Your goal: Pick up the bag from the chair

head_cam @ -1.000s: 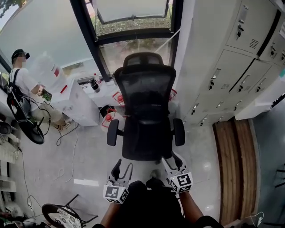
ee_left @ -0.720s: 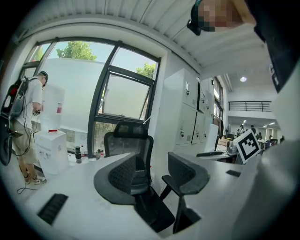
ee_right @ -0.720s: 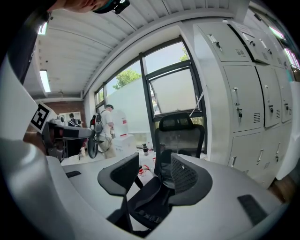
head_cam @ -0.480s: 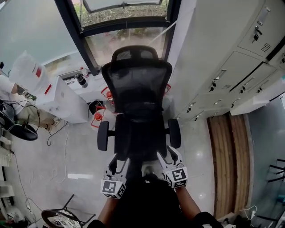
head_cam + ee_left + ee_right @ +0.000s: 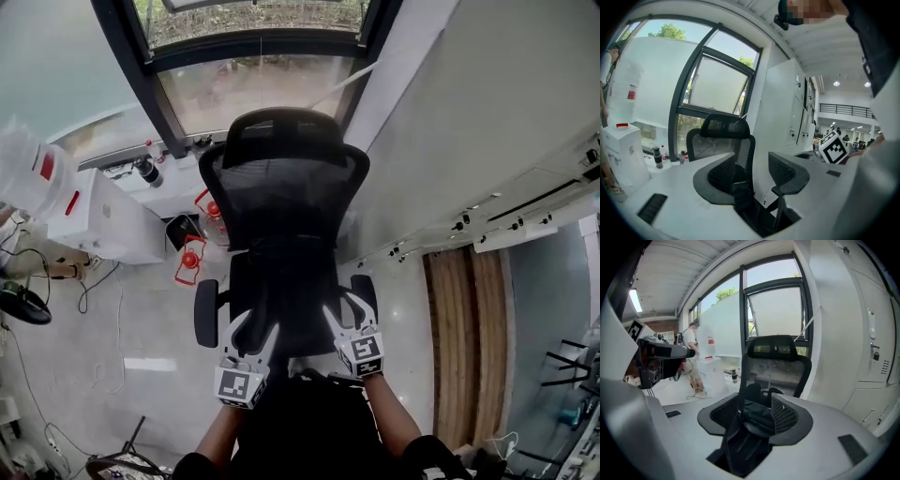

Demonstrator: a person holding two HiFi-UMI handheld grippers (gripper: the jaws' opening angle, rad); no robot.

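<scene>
Seat and mesh backrest of a black office chair [image 5: 281,202] are seen from above, set against a dark-framed window [image 5: 248,80] with white lockers [image 5: 487,141] on the right. Both grippers are held out over the front of the seat, side by side and slightly apart.

The left gripper [image 5: 255,328] is shown in its own view with the jaws spread wide [image 5: 752,164]. Nothing is gripped. Between them only the chair's backrest and a dark mass low on the seat are framed; whether that mass is bag or chair cannot be told there.

The right gripper [image 5: 345,307] is likewise shown with its jaws well apart [image 5: 754,401]. A black bag [image 5: 757,416] is framed in the gap between them, lying on the seat just in front of the backrest — soft, crumpled, with dark straps hanging toward the camera. No pad is seen pressed against it. In the head view the bag cannot be separated from the black seat.

To the left of the chair, a white box [image 5: 98,220] is stood on the floor, with a dark bottle [image 5: 145,171] on the sill and red-handled items [image 5: 192,253] near the chair's base. A strip of wooden planks [image 5: 469,347] is laid along the right — below the lockers. A person [image 5: 691,359] is visible far off in the right gripper view.
</scene>
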